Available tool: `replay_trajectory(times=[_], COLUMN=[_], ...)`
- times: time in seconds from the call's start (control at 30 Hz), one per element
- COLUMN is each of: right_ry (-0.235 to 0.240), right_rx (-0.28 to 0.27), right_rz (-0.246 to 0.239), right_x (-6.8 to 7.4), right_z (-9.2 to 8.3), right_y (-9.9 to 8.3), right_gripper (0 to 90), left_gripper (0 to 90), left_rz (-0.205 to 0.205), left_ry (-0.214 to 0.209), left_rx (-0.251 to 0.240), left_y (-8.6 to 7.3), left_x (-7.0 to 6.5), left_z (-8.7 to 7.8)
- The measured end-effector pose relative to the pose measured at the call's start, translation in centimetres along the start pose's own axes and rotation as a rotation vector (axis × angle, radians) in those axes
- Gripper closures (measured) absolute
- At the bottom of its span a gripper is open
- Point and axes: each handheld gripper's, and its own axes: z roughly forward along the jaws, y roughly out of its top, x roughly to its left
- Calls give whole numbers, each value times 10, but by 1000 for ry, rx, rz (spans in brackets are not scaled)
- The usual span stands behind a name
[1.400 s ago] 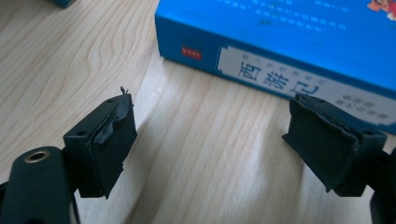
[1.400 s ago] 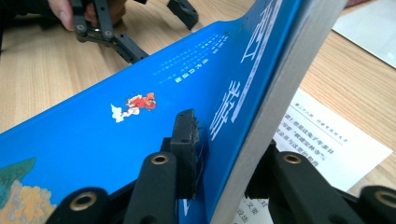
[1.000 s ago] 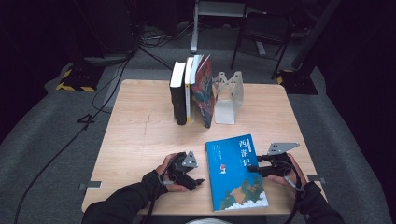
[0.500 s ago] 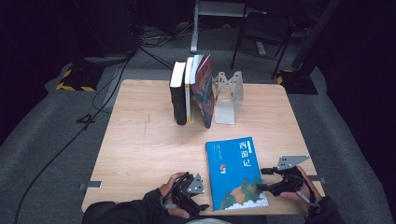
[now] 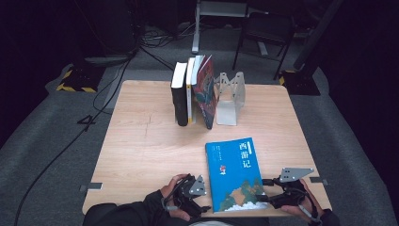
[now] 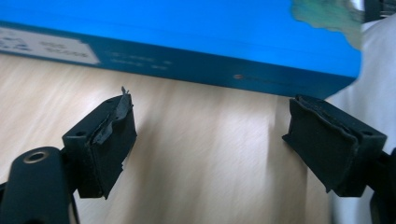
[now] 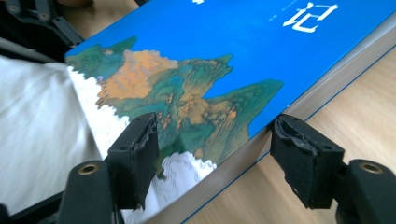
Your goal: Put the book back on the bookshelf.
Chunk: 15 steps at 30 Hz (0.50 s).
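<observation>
**Two claws flank the blue book at the near edge of the worktop**

We see the left claw [image 5: 203, 209] at the near edge of the worktop [image 5: 141, 141], held in the person's left hand [image 5: 175, 203]; in the left gripper view its jaws stand wide apart with bare wood between them, released and grasping nothing; the spine of the blue book [image 6: 187, 42] lies just beyond their tips, not touched by either pad.

We see the right claw [image 5: 264, 193] at the book's near right corner, held in the right hand [image 5: 301, 207]; its jaws have just been closing a little after opening; in the right gripper view the near corner of the blue book [image 7: 224, 60] sits between them, one jaw over the painted cover and the other beside the page edge; we cannot tell for sure whether the pads touch, but they do not look clamped on it, so we read this claw as released.

The book lies flat, cover up, near the front right of the worktop, its near end reaching the edge, between the two claws.

Farther off, well apart from it, three upright books [image 5: 193, 92] stand in a row near the far edge; the rightmost leans; a metal bookend [image 5: 230, 96] stands just beside them on the right.
</observation>
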Motion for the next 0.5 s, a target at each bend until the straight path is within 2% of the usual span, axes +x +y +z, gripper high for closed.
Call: replay_trajectory(times=[0.1, 0.13, 0.17, 0.27, 0.33, 0.43, 0.5], right_ry=[-45, -45, -60, -114, -165, -176, -194], right_rx=[-7, -7, -14, -26, -34, -40, -42], right_rz=[36, 36, 41, 54, 48, 66, 71], right_x=[7, 7, 10, 15, 18, 15, 15], right_z=[15, 15, 23, 36, 44, 48, 51], right_y=[12, 12, 18, 29, 36, 41, 43], right_gripper=[338, 338, 339, 346, 350, 355, 357], left_gripper=[160, 160, 160, 162, 155, 145, 110], left_rz=[-10, -10, -21, -35, -18, -60, -63], left_ry=[16, 16, 27, 42, 30, 52, 53], left_rx=[10, 10, 11, 23, 17, 16, 18], left_y=[-11, -11, -14, -17, -18, -17, -16], left_x=[7, 7, 8, 0, -9, -13, -14], left_z=[-11, -11, -13, -17, -17, -15, -14])
